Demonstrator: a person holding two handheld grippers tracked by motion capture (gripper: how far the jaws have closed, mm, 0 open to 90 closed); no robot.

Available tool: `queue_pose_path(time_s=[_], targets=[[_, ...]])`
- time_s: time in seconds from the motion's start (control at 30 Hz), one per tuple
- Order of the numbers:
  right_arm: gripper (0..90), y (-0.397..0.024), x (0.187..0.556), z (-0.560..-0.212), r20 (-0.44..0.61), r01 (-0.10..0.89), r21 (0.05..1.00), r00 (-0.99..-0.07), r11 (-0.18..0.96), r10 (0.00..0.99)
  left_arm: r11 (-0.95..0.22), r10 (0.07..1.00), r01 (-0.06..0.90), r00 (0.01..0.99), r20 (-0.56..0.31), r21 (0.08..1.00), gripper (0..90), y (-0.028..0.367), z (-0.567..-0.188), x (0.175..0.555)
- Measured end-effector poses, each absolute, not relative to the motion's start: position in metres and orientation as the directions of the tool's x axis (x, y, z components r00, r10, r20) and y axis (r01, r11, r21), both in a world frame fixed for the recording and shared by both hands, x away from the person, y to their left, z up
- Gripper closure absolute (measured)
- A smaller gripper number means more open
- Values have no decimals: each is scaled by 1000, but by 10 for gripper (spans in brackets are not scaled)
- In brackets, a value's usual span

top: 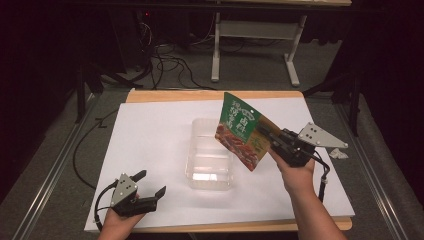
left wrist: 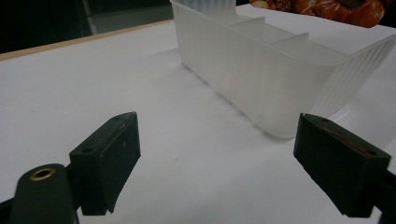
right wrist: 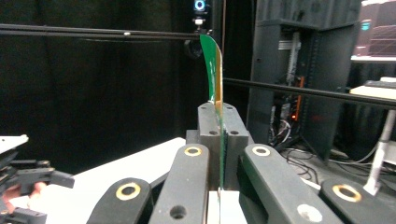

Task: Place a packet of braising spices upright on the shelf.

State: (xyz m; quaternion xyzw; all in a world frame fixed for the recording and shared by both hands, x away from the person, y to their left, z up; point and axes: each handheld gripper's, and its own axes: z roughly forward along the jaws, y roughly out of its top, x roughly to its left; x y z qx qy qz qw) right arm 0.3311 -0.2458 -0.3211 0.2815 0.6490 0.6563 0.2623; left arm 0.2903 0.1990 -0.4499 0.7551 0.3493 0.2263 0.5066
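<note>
A green and orange food pouch (top: 241,131) hangs tilted in the air over the right rim of a clear plastic tray (top: 210,152). My right gripper (top: 265,135) is shut on the pouch's lower right edge. In the right gripper view the pouch (right wrist: 214,70) stands edge-on, pinched between the two black jaws. My left gripper (top: 150,182) rests open near the table's front left, jaws wide apart with nothing between them. The left gripper view shows the ribbed tray (left wrist: 261,70) with its inner dividers just ahead of the jaws, and the pouch's lower edge (left wrist: 327,8) beyond it.
White paper (top: 150,135) covers the wooden table. A small crumpled scrap (top: 339,154) lies at the right edge. Cables and a white table frame (top: 255,35) stand on the floor beyond the far edge. In the right gripper view the left gripper (right wrist: 28,179) shows at far left.
</note>
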Motion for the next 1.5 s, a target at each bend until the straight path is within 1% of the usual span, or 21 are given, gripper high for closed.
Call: queue_pose_path(time_s=[0.4,0.63,0.87,1.2,1.5], targets=[[900,-226,329,-324,37,25,999,-762,-28,646,-225,779,298,627,-13,928,152,206,-449,285],[900,-215,334,-328,69,55,998,-785,-41,616,-209,797,301,604,-16,931,152,213,-449,280],[900,-205,339,-332,70,62,998,-802,-33,594,-196,813,305,582,-19,932,152,222,-448,273],[900,-198,336,-334,74,73,997,-818,-25,571,-198,816,308,578,-17,930,152,226,-448,270],[900,-196,333,-332,65,64,998,-829,-22,555,-205,810,312,586,-18,928,152,224,-449,271]])
